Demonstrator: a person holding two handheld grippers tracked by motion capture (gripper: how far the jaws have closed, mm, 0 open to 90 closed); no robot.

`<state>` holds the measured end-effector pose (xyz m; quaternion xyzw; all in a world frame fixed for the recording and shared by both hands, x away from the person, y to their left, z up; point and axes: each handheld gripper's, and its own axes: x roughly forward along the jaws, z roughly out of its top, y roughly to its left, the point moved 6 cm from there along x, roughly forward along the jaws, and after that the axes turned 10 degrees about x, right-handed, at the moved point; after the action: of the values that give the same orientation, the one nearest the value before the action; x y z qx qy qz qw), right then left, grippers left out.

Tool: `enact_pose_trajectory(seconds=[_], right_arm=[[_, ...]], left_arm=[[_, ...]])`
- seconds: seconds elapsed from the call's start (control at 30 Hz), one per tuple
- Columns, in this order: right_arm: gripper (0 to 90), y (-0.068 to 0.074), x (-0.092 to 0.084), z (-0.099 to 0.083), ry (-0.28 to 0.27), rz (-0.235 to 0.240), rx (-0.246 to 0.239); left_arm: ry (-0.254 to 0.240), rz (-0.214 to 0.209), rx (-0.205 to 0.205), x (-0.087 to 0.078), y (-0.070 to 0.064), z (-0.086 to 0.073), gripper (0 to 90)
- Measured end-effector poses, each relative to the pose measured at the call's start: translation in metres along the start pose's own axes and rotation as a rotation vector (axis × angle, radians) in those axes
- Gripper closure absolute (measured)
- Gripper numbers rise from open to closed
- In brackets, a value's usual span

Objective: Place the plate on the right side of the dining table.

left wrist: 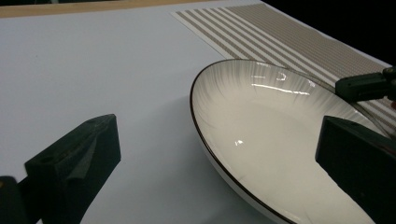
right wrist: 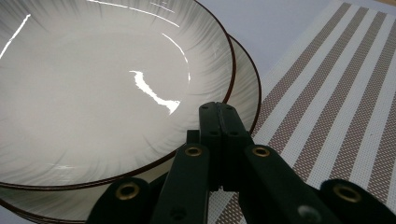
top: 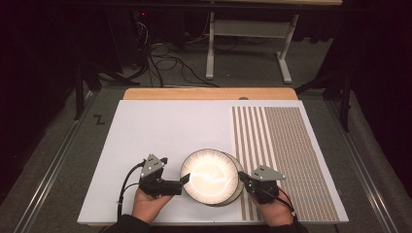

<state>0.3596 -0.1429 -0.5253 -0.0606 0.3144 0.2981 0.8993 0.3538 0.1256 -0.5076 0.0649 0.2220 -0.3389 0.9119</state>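
Two white plates with dark rims lie stacked near the front of the table. The top plate (top: 210,174) (right wrist: 107,93) (left wrist: 280,140) sits slightly left of the lower plate (top: 237,193) (right wrist: 245,84). My left gripper (top: 185,178) (left wrist: 215,135) is open at the top plate's left rim, one jaw over the white surface and the other over the plate. My right gripper (top: 241,175) (right wrist: 219,114) is shut, its jaws pressed together with the tip at the plates' right rim. Nothing shows between them. Its tip (left wrist: 364,86) also appears in the left gripper view.
The plates rest on a white board (top: 165,131) with a brown-and-white striped placemat (top: 286,155) along its right side, partly under the lower plate. A wooden table edge (top: 209,93) runs behind. Cables and a metal frame (top: 210,53) lie on the floor beyond.
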Motion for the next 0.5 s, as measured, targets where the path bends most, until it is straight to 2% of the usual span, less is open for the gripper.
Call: enact_pose_trajectory(seconds=[0.03,0.07,0.1,0.2,0.37,0.5], right_arm=[[90.0,0.000,0.000,0.000,0.000,0.001,0.001],[90.0,0.001,0.000,0.000,0.001,0.001,0.004],[90.0,0.001,0.000,0.000,0.002,0.002,0.006],[90.0,0.003,0.001,0.000,0.006,0.004,-0.001],[90.0,0.007,0.002,0.000,0.005,0.010,-0.020],[90.0,0.006,0.002,-0.001,0.009,0.024,-0.001]], left_arm=[[0.003,0.000,0.002,0.000,-0.001,-0.002,1.0],[-0.068,0.009,-0.089,0.005,-0.009,0.001,1.0],[0.011,-0.001,0.013,-0.001,-0.003,-0.005,1.0],[0.021,-0.013,0.022,-0.002,-0.006,-0.009,1.0],[0.025,-0.035,0.001,-0.004,-0.005,-0.013,1.0],[0.020,-0.042,-0.016,-0.004,-0.004,-0.013,1.1]])
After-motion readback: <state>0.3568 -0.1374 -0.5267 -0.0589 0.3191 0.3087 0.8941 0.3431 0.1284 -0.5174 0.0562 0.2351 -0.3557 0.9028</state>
